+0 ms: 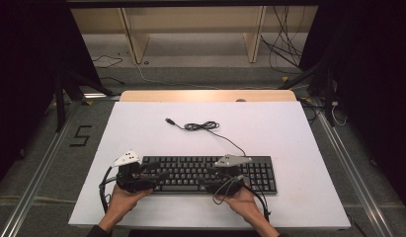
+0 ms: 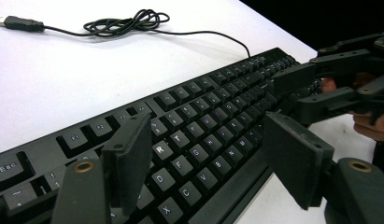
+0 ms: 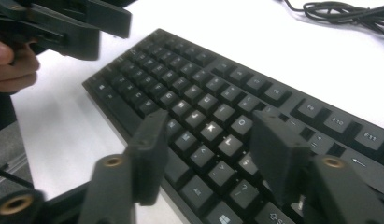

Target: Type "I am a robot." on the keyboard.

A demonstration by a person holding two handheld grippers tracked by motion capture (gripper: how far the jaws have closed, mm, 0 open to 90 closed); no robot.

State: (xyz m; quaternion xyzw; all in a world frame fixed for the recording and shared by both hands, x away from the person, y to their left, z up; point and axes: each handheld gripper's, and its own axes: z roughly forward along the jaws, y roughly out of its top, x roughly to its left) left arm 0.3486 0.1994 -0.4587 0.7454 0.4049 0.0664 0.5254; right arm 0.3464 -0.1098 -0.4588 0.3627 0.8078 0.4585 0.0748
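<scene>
Your left gripper hovers with jaws spread over the left end of the black keyboard near the white table's front edge. Its coiled cable lies behind. Your right gripper hovers likewise, jaws apart.

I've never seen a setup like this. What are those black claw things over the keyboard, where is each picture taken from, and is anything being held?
No robot here: a person holds a hand tool with two jaws in each hand, the left gripper and the right gripper. One picture comes from a camera above the person, looking down on the white table. The other two come from small cameras riding on each tool, looking along its own black jaws; each also shows the other tool farther off. On the table lies a black keyboard, its cable bundled loosely behind it and ending in an unplugged USB plug. Both grippers are open above the keys, and nothing is held.
</scene>
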